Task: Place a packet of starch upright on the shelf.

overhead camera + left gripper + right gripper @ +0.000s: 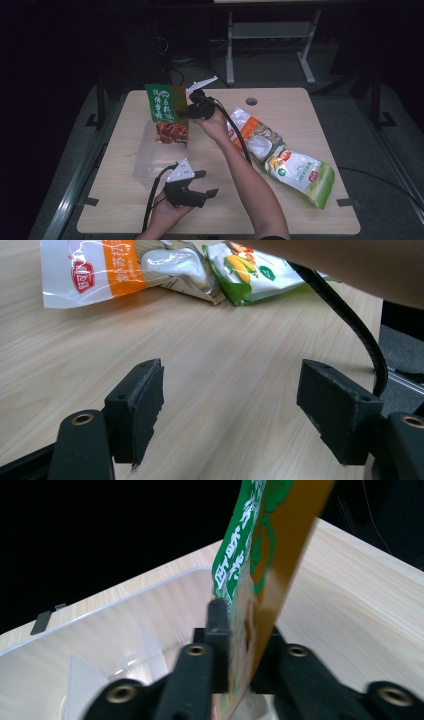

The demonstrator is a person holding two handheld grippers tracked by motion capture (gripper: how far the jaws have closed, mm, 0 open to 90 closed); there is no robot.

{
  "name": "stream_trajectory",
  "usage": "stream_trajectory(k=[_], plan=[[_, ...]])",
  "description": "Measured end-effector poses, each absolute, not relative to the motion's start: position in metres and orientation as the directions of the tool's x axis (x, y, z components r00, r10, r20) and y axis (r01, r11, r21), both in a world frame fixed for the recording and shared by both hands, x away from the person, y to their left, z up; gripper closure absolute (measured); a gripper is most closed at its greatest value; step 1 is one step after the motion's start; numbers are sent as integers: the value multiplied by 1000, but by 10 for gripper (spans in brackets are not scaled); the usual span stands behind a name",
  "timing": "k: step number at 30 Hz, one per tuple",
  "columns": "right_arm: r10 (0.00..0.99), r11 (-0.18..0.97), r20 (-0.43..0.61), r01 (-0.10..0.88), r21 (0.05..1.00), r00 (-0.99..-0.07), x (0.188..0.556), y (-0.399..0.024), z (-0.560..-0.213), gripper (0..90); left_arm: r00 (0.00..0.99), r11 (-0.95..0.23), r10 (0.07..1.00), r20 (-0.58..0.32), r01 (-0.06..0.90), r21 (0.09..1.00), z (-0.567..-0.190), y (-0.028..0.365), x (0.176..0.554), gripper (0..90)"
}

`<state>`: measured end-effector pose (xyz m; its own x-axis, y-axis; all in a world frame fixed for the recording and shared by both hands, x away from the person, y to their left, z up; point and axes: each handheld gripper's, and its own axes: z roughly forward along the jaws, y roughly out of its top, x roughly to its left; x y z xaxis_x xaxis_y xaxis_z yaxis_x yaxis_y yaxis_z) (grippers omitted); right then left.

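Two jaws of the right gripper (186, 113) clenched on one edge of a flat green-and-brown printed snack pouch (166, 113), upper left of centre, dangling over a clear plastic bin (150, 160) on the counter (280, 100). Thin pinch, likely to swing or slip, catching the rim. Left gripper (209, 183) released, lower centre, well apart.

Both forearms are bare, no sleeves in sight. The left gripper (199, 189) is black, topped by a grey three-cornered plate, with brass-ringed screw holes and worn, frayed pads (141, 402). The right gripper (186, 113) matches it, trailing a ribbed black cable (235, 131).
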<state>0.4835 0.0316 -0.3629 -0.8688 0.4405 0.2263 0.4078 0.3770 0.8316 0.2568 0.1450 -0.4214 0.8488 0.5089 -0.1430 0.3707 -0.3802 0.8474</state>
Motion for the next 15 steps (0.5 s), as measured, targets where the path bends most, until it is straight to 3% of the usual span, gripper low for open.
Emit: stream_trajectory(k=[5, 15], plan=[[455, 377, 242, 432, 820, -857, 482, 18, -356, 627, 848, -381, 510, -144, 372, 846, -422, 144, 257, 263], [464, 378, 261, 456, 806, -847, 468, -12, -353, 520, 848, -391, 510, -144, 377, 840, -424, 141, 256, 261]])
